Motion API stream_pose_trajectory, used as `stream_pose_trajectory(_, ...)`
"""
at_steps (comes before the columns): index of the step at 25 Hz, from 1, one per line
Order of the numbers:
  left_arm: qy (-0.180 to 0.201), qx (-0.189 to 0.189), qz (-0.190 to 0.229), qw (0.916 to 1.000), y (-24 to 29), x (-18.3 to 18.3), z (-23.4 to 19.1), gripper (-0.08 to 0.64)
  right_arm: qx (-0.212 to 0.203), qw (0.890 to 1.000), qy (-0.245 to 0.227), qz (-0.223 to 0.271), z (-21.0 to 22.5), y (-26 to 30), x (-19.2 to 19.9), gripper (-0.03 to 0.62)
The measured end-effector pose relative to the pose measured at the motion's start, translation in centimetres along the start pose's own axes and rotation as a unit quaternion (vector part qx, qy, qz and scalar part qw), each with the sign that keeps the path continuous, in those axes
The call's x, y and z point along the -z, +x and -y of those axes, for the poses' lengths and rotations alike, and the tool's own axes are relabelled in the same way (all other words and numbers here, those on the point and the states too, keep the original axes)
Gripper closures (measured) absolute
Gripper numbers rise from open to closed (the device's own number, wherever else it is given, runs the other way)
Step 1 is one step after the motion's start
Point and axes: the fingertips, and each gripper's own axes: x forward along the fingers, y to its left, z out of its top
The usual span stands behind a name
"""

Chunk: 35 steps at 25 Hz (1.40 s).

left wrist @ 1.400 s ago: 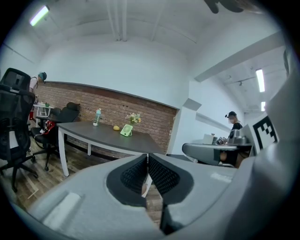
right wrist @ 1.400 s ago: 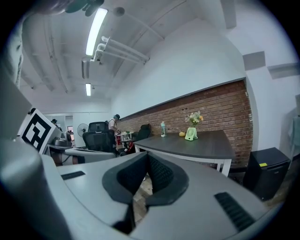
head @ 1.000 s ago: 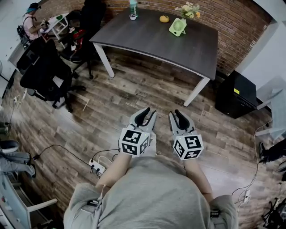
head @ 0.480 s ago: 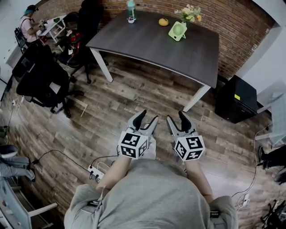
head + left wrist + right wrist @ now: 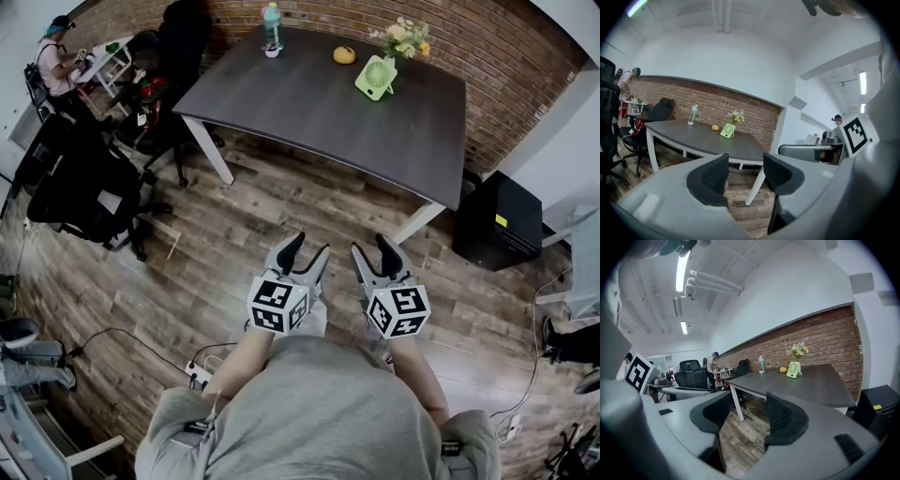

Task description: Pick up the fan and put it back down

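the green fan is stood upright near the far edge of the tabletop, just beside the flowers. an orange fruit is set to its left and a bottle at the far left corner. the left gripper and right gripper are held over the wooden floor, well apart from the table. their jaws have just been opening and are spread, with nothing between them. only black-and-white square markers are printed on each cube.

The yellow thing near the fan is too small to name, perhaps fruit.
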Motion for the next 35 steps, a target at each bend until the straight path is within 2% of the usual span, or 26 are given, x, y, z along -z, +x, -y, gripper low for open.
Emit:
stream_pose_trajectory(17,0.005,0.009,0.002,0.9999,11.7,-6.8,-8.5,0.341,0.020,1.000,-0.005,0.006,6.2,13.0,-6.3,0.339)
stream_pose_trajectory(24,0.008,0.019,-0.004,0.9998,15.7,-8.0,-11.2,0.341,0.024,1.000,-0.002,0.009,7.9,17.3,-7.7,0.339)
stream_pose_trajectory(35,0.017,0.044,-0.015,0.9988,21.0,-9.1,-14.2,0.341,0.052,0.999,0.013,0.006,11.3,22.2,-8.5,0.339)
